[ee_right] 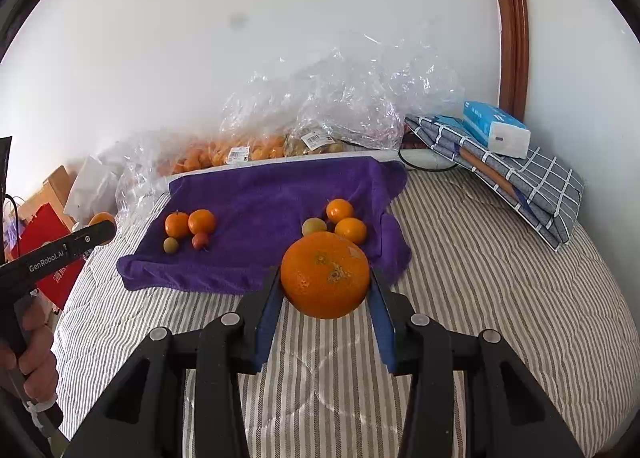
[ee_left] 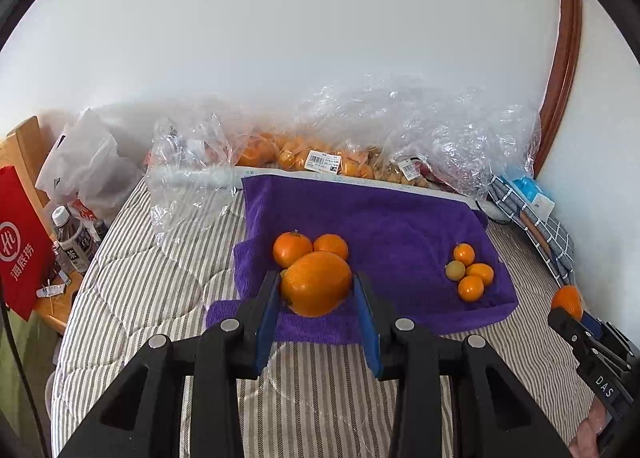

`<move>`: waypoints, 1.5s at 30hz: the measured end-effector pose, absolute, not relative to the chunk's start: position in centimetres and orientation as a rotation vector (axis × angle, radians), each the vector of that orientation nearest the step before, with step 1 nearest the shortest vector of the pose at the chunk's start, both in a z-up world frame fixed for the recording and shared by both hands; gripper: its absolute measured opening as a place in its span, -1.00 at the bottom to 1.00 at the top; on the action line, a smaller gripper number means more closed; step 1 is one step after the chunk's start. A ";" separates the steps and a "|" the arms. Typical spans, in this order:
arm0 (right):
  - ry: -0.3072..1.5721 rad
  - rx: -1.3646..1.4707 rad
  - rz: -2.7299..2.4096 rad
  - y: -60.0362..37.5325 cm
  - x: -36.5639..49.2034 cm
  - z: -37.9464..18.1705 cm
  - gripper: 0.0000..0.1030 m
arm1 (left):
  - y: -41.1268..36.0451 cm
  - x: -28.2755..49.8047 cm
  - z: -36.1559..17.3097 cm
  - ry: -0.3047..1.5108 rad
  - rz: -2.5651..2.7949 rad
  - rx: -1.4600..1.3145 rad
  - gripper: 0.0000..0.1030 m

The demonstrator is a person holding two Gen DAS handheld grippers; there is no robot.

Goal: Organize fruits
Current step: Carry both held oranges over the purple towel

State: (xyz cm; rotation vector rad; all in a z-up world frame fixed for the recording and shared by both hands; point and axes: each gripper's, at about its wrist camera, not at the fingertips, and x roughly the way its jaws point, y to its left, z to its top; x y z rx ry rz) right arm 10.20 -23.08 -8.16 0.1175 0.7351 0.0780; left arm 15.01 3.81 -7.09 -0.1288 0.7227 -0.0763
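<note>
Purple towel on the striped bed is your sorting ground, with two fruit clusters on it. Each gripper is clamped on an orange held above the bedding: left gripper on the left orange, right gripper on the right orange. You look mid-carry; next, lower each beside its matching cluster before releasing.

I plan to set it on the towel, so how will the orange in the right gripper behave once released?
The orange is round, so it will probably roll unless it is set down gently. The purple towel looks soft and napped, which should slow it. Fruit already sits still there, so a spot against that cluster would likely hold it.
</note>
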 end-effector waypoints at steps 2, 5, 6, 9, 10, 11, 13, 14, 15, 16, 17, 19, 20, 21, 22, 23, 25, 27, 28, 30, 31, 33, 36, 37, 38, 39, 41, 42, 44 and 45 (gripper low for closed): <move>0.733 0.111 0.077 -22.9 11.3 -8.1 -0.19 | 4.0 15.9 -7.0 0.722 -0.072 -0.133 -0.33; 0.734 0.109 0.078 -22.9 13.1 -8.4 -0.19 | 4.7 17.7 -7.4 0.727 -0.063 -0.144 -0.33; 0.736 0.108 0.077 -22.8 13.7 -8.5 -0.19 | 5.0 18.3 -7.6 0.731 -0.060 -0.149 -0.33; 0.735 0.103 0.081 -22.8 15.4 -8.9 -0.19 | 6.0 20.1 -7.9 0.734 -0.041 -0.157 -0.33; 0.734 0.100 0.081 -22.9 15.9 -9.0 -0.19 | 6.3 20.6 -8.0 0.734 -0.035 -0.163 -0.33; 0.734 0.097 0.079 -22.9 16.5 -9.1 -0.19 | 6.5 21.1 -8.1 0.738 -0.029 -0.169 -0.33; 0.736 0.101 0.076 -23.0 17.5 -9.3 -0.19 | 7.2 22.1 -8.3 0.745 -0.025 -0.188 -0.33; 0.738 0.103 0.078 -23.1 18.0 -9.4 -0.19 | 7.4 22.4 -8.4 0.745 -0.025 -0.197 -0.33; 0.739 0.104 0.080 -23.2 18.4 -9.4 -0.19 | 7.6 22.8 -8.4 0.742 -0.028 -0.204 -0.33; 0.737 0.106 0.081 -23.3 18.9 -9.5 -0.19 | 7.8 23.1 -8.5 0.739 -0.029 -0.207 -0.33; 0.737 0.112 0.080 -23.3 19.3 -9.6 -0.19 | 7.8 23.4 -8.6 0.739 -0.029 -0.209 -0.33; 0.736 0.134 0.081 -23.4 20.2 -9.8 -0.19 | 7.8 24.0 -9.0 0.744 -0.038 -0.217 -0.33; 0.734 0.143 0.083 -23.4 20.6 -9.9 -0.19 | 7.7 24.2 -9.2 0.750 -0.045 -0.224 -0.33; 0.735 0.152 0.086 -23.3 20.9 -10.1 -0.19 | 7.6 24.5 -9.5 0.760 -0.054 -0.234 -0.33; 0.738 0.159 0.090 -23.2 21.3 -10.3 -0.19 | 7.5 24.7 -9.9 0.769 -0.064 -0.241 -0.33; 0.746 0.162 0.094 -23.0 21.5 -10.6 -0.19 | 7.2 24.9 -10.2 0.780 -0.075 -0.245 -0.33; 0.765 0.159 0.106 -22.5 21.9 -11.4 -0.19 | 6.8 25.0 -10.9 0.796 -0.092 -0.237 -0.33; 0.787 0.143 0.127 -21.7 21.9 -12.3 -0.19 | 6.2 24.8 -11.7 0.810 -0.102 -0.216 -0.33; 0.799 0.128 0.137 -21.2 21.9 -12.8 -0.19 | 6.0 24.7 -12.0 0.817 -0.108 -0.209 -0.33; 0.814 0.106 0.154 -20.5 21.6 -13.6 -0.19 | 5.7 24.6 -12.7 0.838 -0.119 -0.201 -0.33; 0.824 0.101 0.160 -20.1 21.5 -14.1 -0.19 | 5.6 24.6 -13.0 0.848 -0.122 -0.198 -0.33; 0.819 0.101 0.160 -19.7 21.1 -14.6 -0.18 | 5.5 24.5 -13.6 0.866 -0.126 -0.203 -0.33; 0.811 0.078 0.184 -19.0 20.7 -14.6 -0.18 | 5.4 24.4 -13.9 0.868 -0.143 -0.210 -0.33; 0.813 0.086 0.194 -18.9 20.8 -14.6 -0.18 | 5.3 24.3 -13.9 0.869 -0.152 -0.205 -0.33; 0.815 0.088 0.201 -18.8 20.7 -14.6 -0.18 | 5.1 24.3 -13.9 0.870 -0.158 -0.201 -0.33; 0.815 0.084 0.204 -18.6 20.7 -14.6 -0.18 | 5.0 24.2 -13.9 0.871 -0.164 -0.198 -0.33; 0.808 0.068 0.204 -18.3 20.5 -14.5 -0.19 | 4.7 24.1 -14.0 0.874 -0.180 -0.189 -0.33; 0.805 0.061 0.198 -18.2 20.4 -14.5 -0.19 | 4.5 24.1 -14.1 0.877 -0.185 -0.183 -0.33; 0.798 0.051 0.199 -18.1 20.3 -14.3 -0.19 | 4.2 24.0 -14.4 0.883 -0.189 -0.173 -0.33; 0.797 0.050 0.202 -18.0 20.3 -14.2 -0.19 | 4.2 24.0 -14.5 0.886 -0.191 -0.173 -0.33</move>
